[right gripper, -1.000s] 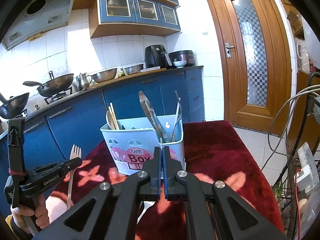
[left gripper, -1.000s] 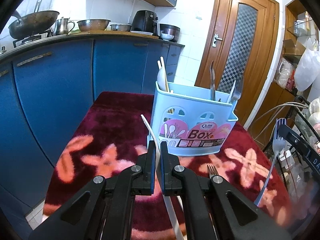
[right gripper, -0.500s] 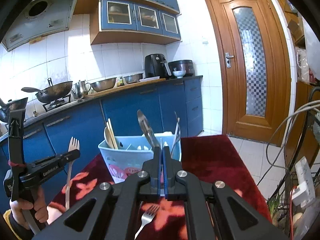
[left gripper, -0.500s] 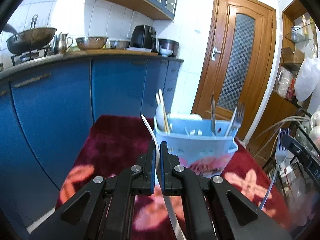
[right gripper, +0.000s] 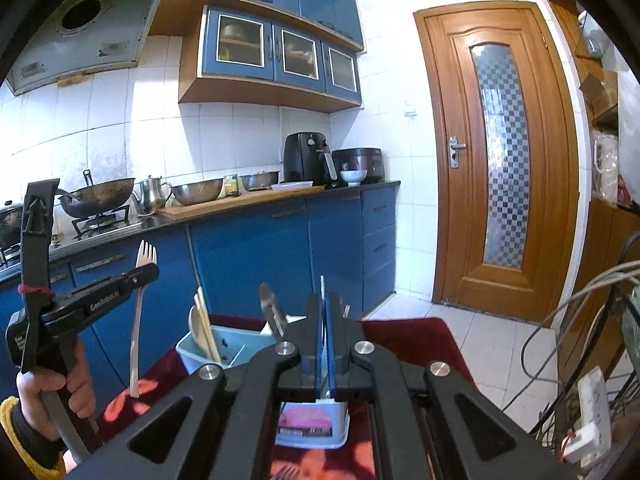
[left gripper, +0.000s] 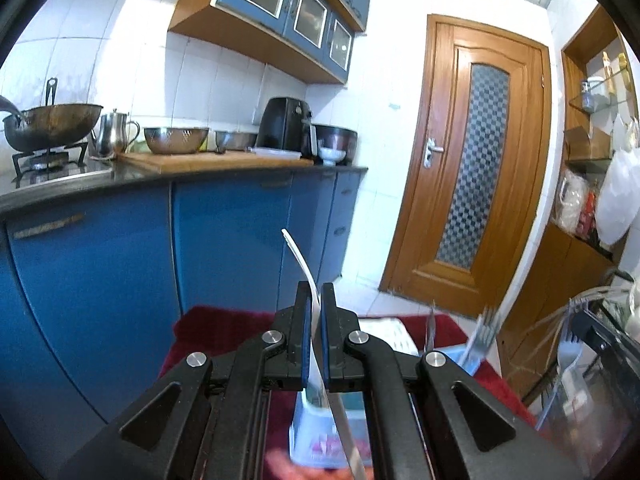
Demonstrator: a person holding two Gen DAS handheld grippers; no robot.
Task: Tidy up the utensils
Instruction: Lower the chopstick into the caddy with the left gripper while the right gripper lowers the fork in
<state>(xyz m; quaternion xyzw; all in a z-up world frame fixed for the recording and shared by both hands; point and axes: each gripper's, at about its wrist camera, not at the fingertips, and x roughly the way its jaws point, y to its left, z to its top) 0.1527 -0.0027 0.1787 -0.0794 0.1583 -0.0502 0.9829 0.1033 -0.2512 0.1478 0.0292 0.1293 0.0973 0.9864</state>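
My left gripper (left gripper: 315, 300) is shut on a white plastic fork (left gripper: 298, 256), held upright and high; the same gripper (right gripper: 148, 270) and fork (right gripper: 141, 300) show at left in the right wrist view. My right gripper (right gripper: 323, 312) is shut on a thin silver utensil (right gripper: 322, 290), seen edge-on, and also appears in the left wrist view (left gripper: 576, 332) with a fork (left gripper: 566, 364). The light blue utensil box (right gripper: 224, 346) stands on the red table below both grippers, holding chopsticks (right gripper: 206, 328) and metal utensils (right gripper: 272, 314). It shows low in the left wrist view (left gripper: 320, 436).
The red flowered cloth (right gripper: 412, 334) covers the table. Blue kitchen cabinets (left gripper: 228, 236) with pots stand behind. A wooden door (left gripper: 472, 184) is at right. Cables and a power strip (right gripper: 592, 408) lie at far right. A metal fork (right gripper: 286, 470) lies on the cloth.
Both grippers have risen with their utensils. The box has dropped to the bottom of both views, and more of the wall cabinets shows.
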